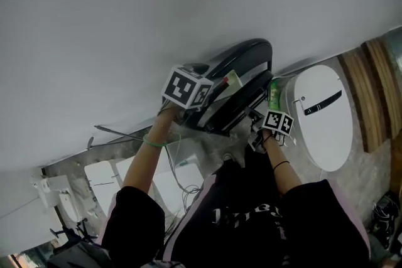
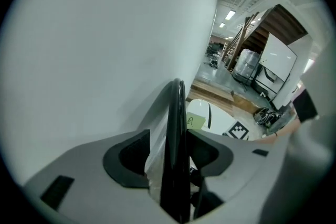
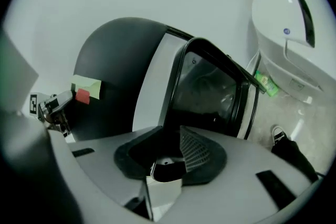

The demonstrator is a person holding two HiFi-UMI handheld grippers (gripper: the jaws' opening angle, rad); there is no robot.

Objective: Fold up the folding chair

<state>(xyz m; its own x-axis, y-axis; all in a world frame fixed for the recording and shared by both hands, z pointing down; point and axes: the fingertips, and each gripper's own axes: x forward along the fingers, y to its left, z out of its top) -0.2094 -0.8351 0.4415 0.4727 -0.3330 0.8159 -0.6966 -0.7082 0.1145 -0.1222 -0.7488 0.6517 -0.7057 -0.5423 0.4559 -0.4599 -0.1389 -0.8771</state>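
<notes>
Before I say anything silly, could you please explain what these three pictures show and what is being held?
There is no robot: a person holds a hand-held gripper in each hand. The head view comes from a camera on the person's head, looking down at their arms. The other two come from cameras riding on the grippers, looking along the jaws. The left hand-held gripper is clamped on the thin rim of a black folding chair, which stands beside a white wall. The right hand-held gripper grips the chair's frame. A white oval object stands next to the chair.
</notes>
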